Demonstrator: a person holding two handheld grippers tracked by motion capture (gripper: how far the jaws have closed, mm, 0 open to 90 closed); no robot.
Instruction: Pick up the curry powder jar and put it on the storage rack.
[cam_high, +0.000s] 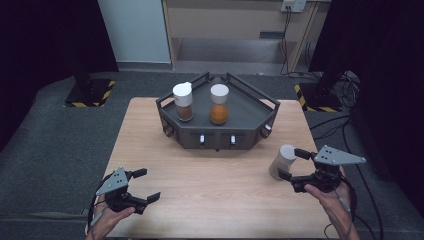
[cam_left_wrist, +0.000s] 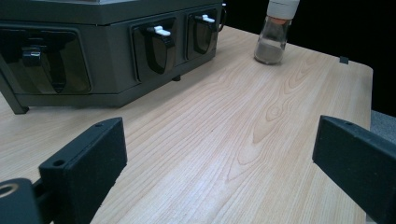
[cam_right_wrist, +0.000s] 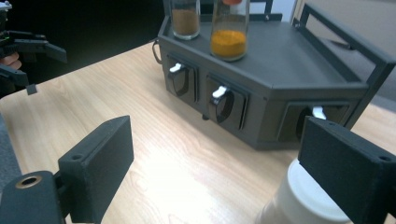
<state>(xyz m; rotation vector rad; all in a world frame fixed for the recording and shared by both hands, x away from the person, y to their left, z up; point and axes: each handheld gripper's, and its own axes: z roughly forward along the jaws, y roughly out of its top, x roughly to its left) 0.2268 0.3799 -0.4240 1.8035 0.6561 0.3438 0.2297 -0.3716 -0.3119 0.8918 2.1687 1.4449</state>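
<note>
A glass spice jar with a white cap (cam_high: 281, 156) stands on the wooden table (cam_high: 215, 190), right of a dark grey rack (cam_high: 250, 107). My right gripper (cam_high: 291, 163) is open around it. In the right gripper view the cap (cam_right_wrist: 303, 200) sits close against the right-hand jaw, with a wide gap to the other jaw. My left gripper (cam_high: 142, 185) stays open and holds nothing near the table's front left. In the left gripper view the same jar (cam_left_wrist: 272, 37) stands far off, holding grey powder.
On the rack stand a jar of brown spice (cam_high: 183, 102) and a jar of orange spice (cam_high: 219, 105). The rack's front (cam_right_wrist: 224, 100) has several recessed slots with small white levers. The table's edges drop to grey floor on each side.
</note>
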